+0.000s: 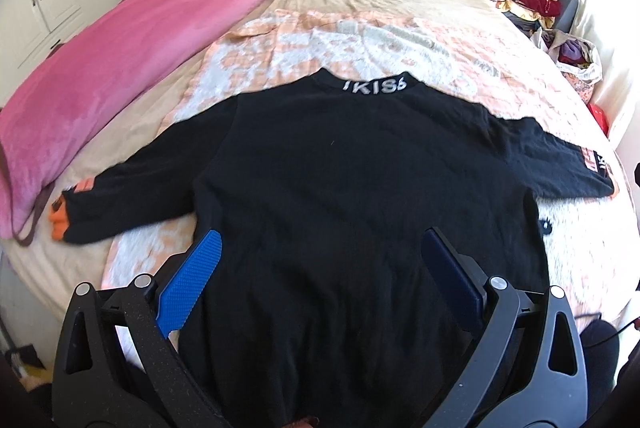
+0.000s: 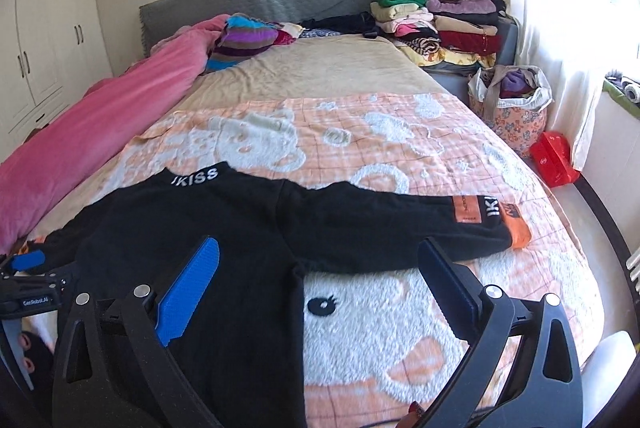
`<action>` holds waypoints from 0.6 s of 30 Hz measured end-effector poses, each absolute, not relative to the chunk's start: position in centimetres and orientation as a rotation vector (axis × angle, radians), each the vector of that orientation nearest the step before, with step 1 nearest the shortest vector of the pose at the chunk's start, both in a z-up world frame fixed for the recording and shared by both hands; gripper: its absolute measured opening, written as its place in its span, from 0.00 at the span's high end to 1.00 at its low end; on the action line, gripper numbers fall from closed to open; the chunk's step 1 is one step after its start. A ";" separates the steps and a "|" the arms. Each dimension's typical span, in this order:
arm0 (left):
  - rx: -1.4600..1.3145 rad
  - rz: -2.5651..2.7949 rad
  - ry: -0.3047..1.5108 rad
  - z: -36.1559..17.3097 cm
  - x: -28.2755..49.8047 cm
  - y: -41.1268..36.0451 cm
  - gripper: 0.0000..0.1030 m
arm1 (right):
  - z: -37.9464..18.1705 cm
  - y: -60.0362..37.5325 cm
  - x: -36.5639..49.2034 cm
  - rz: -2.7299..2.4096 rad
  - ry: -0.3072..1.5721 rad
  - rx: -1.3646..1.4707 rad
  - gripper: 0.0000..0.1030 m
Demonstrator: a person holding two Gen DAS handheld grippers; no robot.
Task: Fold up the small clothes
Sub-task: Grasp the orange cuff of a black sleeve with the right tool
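A small black long-sleeved top (image 1: 340, 168) with white "IKISS" lettering on the collar and orange cuffs lies flat on the bed, both sleeves spread out sideways. It also shows in the right wrist view (image 2: 208, 228). My left gripper (image 1: 322, 244) is open and empty, hovering over the lower body of the top. My right gripper (image 2: 318, 252) is open and empty, over the top's right side below the right sleeve (image 2: 400, 224). The left gripper's blue fingertip (image 2: 26, 260) shows at the left edge of the right wrist view.
The top lies on an orange and white cartoon blanket (image 2: 380, 148). A pink duvet (image 1: 120, 48) runs along the left side. Stacks of folded clothes (image 2: 440, 24) stand at the head of the bed. A floral bag (image 2: 512, 104) and a red box (image 2: 554, 158) sit at the right.
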State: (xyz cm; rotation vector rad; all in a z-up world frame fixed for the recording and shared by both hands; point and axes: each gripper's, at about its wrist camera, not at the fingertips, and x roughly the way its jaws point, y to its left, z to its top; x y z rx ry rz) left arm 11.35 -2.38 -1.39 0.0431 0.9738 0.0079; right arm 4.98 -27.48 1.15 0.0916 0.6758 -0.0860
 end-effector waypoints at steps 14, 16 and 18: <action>0.066 -0.066 0.996 -3.4 17.4 -8.3 0.09 | 1.6 -40.1 8.2 -0.395 0.580 0.143 0.04; 0.080 -0.080 1.000 -3.8 18.0 -9.5 0.09 | 1.1 -43.3 8.5 -0.454 0.583 0.147 0.04; 0.092 -0.091 1.002 -4.2 18.6 -10.6 0.09 | 0.1 -46.1 8.9 -0.485 0.617 0.173 0.04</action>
